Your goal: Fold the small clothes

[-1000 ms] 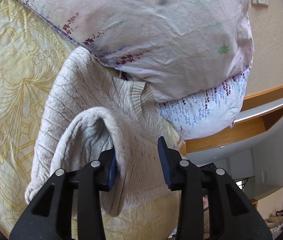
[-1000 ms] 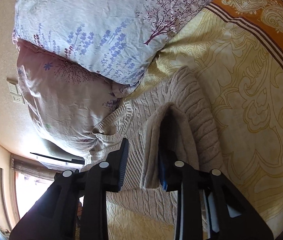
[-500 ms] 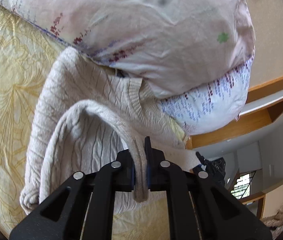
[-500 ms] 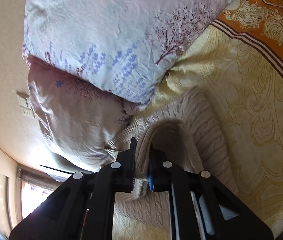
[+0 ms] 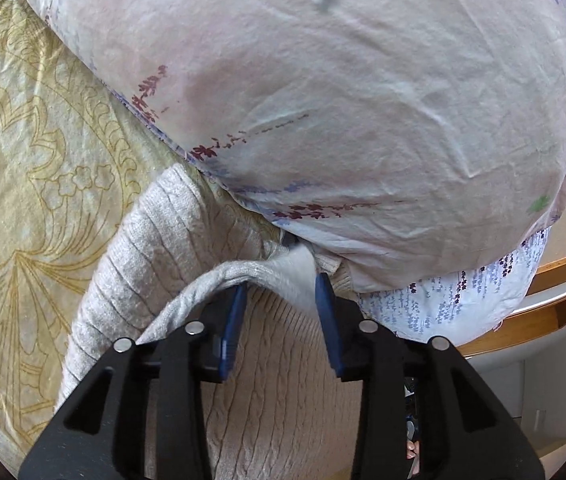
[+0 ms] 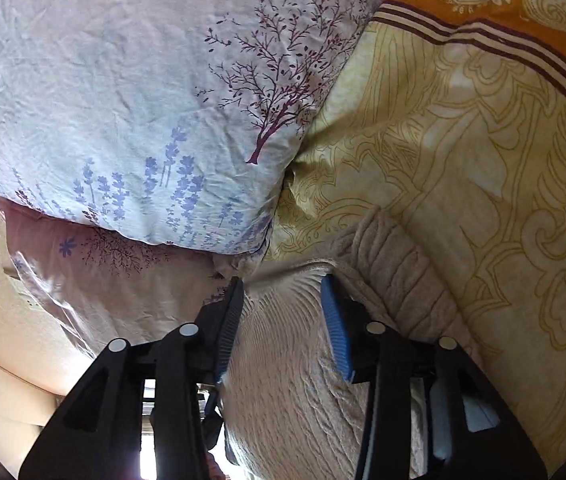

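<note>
Left wrist view, left gripper (image 5: pixel 280 286) parted over beige sweater (image 5: pixel 155 248), right wrist view, right gripper (image 6: pixel 282 289) parted, orange-bordered bedspread (image 6: pixel 463 128).

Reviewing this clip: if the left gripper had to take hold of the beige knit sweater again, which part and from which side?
Grip the raised folded edge of the sweater lying between the open jaws of the left gripper, coming from the near side. That ridge stands up off the bedspread, while the pillow crowds the far side.
</note>
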{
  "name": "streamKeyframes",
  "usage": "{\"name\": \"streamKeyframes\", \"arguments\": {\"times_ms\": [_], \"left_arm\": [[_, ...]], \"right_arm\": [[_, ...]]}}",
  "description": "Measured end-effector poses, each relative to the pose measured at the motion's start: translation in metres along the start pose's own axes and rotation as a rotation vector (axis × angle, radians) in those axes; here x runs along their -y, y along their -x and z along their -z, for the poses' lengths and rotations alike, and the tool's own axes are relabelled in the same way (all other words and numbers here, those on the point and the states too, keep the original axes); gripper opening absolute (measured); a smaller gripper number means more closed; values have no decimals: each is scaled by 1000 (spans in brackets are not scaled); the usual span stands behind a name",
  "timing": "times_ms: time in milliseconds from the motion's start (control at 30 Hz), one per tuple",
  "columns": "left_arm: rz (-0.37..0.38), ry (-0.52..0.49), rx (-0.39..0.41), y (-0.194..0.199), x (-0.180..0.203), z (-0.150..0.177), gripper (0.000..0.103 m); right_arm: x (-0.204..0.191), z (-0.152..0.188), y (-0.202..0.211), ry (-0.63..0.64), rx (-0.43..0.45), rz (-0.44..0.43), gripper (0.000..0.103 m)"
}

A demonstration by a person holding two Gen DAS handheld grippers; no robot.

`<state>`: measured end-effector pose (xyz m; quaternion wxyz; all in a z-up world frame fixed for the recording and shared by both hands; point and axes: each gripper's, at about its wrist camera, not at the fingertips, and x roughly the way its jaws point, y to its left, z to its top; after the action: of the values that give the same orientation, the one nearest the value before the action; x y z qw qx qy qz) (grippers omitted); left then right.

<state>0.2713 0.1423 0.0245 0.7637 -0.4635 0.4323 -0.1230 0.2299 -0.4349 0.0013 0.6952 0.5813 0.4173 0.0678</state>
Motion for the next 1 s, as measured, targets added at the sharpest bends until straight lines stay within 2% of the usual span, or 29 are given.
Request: {"name": "streamKeyframes", "arguments": {"times_ms": [100, 133, 200, 233, 267, 333, 400, 533, 733, 800, 900, 933, 1000], "left_arm": [[13, 1, 27, 9, 0, -4, 58], [11, -2, 45, 15, 0, -5, 61], [-20, -31, 53, 26, 0, -6, 67], [-47, -63, 45, 32, 1, -6, 68], [-88, -108, 40, 37, 3, -6, 70], [-171, -204, 2, 43, 5, -5, 71], [-256, -293, -53, 45, 5, -2, 75], [-365, -388, -154, 38, 0, 6, 76], [-361, -471, -210, 31, 4, 20, 79], [-398, -539, -236, 20, 15, 31, 80], [-430, -640, -289, 11, 23, 46, 80], [-447, -678, -299, 6, 27, 52, 80], [-474, -716, -300, 1, 31, 57, 81]], "right_arm": [[-11, -1, 4, 46, 7, 27, 52], [-15, -2, 9, 78, 14, 45, 57], [-21, -1, 20, 154, 29, 102, 65], [-23, 0, 25, 192, 29, 136, 71], [-23, 0, 30, 226, 23, 163, 73], [-15, -2, 39, 259, -2, 206, 73], [-1, -2, 45, 243, -47, 205, 73], [9, 4, 44, 258, -107, 221, 73], [3, 21, 33, 349, -197, 186, 72], [-1, 26, 30, 389, -218, 186, 71], [-1, 30, 30, 438, -235, 183, 62], [-1, 30, 31, 455, -231, 190, 56], [3, 30, 34, 455, -226, 178, 52]]}}
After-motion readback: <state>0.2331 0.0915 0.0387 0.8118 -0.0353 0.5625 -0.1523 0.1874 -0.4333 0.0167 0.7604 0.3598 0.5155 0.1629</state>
